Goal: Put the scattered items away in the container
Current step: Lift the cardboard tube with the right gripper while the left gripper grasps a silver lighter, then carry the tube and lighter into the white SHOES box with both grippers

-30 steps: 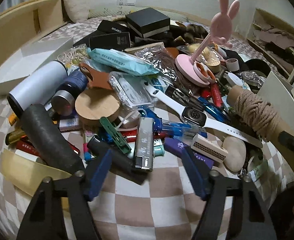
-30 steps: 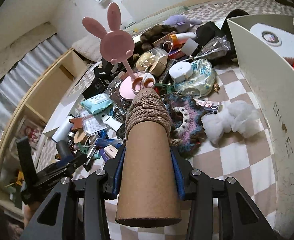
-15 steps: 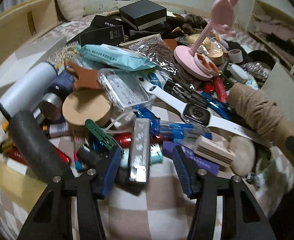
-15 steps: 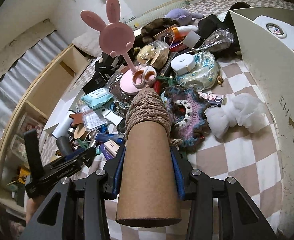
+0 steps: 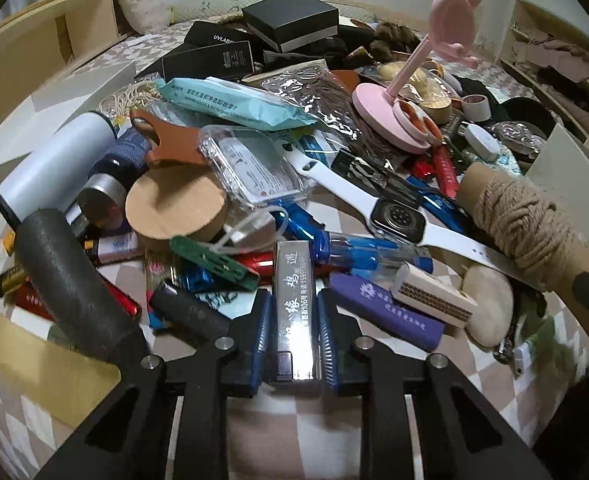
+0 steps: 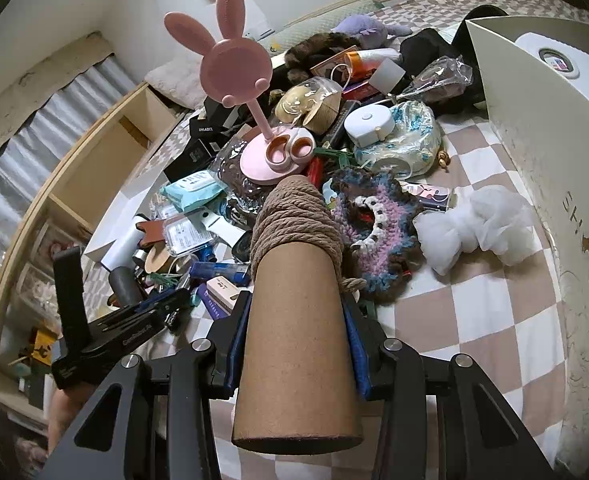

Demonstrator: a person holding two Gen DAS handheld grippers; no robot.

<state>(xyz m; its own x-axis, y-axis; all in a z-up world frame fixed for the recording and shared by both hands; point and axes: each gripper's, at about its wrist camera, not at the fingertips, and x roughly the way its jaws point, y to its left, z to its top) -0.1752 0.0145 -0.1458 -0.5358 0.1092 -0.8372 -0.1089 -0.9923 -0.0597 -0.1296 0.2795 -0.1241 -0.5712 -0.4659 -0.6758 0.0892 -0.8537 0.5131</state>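
A heap of small items lies on a checked bedspread. My left gripper (image 5: 294, 316) is shut on a silver lighter (image 5: 295, 304) with Chinese writing, at the near edge of the heap; the gripper also shows in the right wrist view (image 6: 162, 304). My right gripper (image 6: 294, 320) is shut on a cardboard tube wound with brown twine (image 6: 296, 320), held above the bed; the tube shows at the right of the left wrist view (image 5: 522, 224). The white box container (image 6: 542, 184) stands at the right, with a tape roll inside.
In the heap: a pink bunny stand (image 5: 402, 92), a white smartwatch (image 5: 398, 216), a black cylinder (image 5: 70, 280), a white bottle (image 5: 54, 168), a purple lighter (image 5: 386, 316), a crocheted piece (image 6: 374, 216), a white mesh puff (image 6: 474, 224). A wooden headboard shelf (image 5: 34, 52) is at the left.
My left gripper moved forward into the heap and closed its jaws on the silver lighter. My right gripper still holds the twine tube and shifted slightly.
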